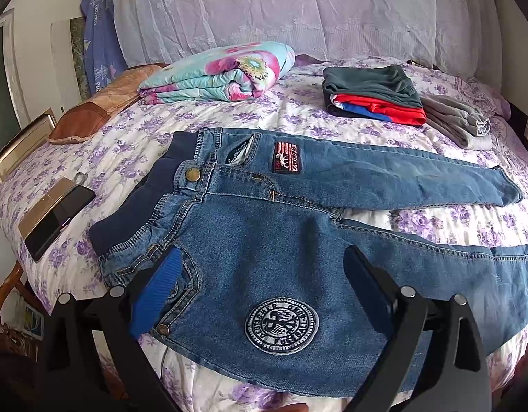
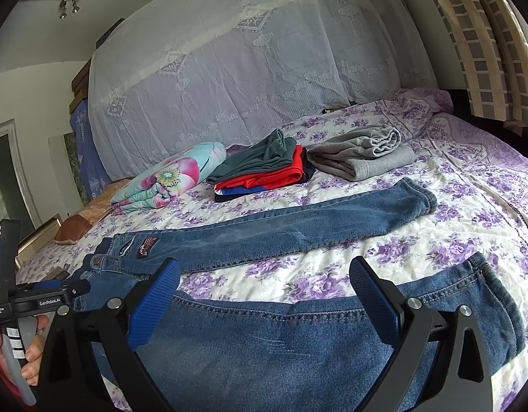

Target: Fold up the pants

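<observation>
Blue jeans (image 1: 298, 206) lie flat and spread on the flowered bed, waistband to the left, legs apart to the right. A round patch (image 1: 282, 325) is on the near hip and a striped patch (image 1: 286, 160) on the far leg. My left gripper (image 1: 264, 271) is open, just above the near hip by the pocket. My right gripper (image 2: 264, 286) is open, above the near leg (image 2: 298, 340). The far leg (image 2: 298, 226) stretches towards the right. The left gripper also shows in the right wrist view (image 2: 41, 295), held in a hand.
A rolled floral quilt (image 1: 222, 72) lies at the back left. A stack of folded clothes (image 1: 374, 94) and grey pants (image 1: 459, 120) lie at the back right. A phone and a wallet (image 1: 54, 213) lie on the left. A lace-covered headboard (image 2: 247, 86) stands behind.
</observation>
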The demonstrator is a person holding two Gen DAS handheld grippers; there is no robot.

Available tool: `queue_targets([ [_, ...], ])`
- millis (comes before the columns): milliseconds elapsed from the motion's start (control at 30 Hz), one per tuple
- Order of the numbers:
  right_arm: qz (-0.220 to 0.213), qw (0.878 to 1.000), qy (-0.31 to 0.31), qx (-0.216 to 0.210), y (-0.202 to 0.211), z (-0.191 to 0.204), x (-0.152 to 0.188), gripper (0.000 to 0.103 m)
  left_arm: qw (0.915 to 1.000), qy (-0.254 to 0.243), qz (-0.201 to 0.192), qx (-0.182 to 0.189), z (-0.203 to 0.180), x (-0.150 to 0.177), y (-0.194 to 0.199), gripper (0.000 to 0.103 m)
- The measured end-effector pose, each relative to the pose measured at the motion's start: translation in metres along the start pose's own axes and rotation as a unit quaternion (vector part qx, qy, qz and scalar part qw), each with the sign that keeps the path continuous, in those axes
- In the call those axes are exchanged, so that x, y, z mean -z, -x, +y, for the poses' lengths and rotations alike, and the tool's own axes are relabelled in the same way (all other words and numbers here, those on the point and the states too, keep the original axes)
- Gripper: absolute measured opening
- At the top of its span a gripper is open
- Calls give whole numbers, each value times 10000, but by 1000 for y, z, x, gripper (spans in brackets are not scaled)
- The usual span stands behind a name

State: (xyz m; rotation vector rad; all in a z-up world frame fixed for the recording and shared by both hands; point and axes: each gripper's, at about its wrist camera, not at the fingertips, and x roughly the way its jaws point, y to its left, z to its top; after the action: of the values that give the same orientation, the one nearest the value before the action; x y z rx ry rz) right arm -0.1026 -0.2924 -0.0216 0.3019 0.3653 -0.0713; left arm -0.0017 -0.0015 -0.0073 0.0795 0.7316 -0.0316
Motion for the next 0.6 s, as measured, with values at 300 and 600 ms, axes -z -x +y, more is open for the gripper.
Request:
queue_targets([
  [300, 6, 10000, -45, 2, -1, -2, 1, 99, 10000, -2, 0, 0, 0, 0, 0, 92],
  [600, -3, 9998, -202, -8, 0, -7, 3, 99, 10000, 33, 1, 16, 1, 0, 0, 92],
])
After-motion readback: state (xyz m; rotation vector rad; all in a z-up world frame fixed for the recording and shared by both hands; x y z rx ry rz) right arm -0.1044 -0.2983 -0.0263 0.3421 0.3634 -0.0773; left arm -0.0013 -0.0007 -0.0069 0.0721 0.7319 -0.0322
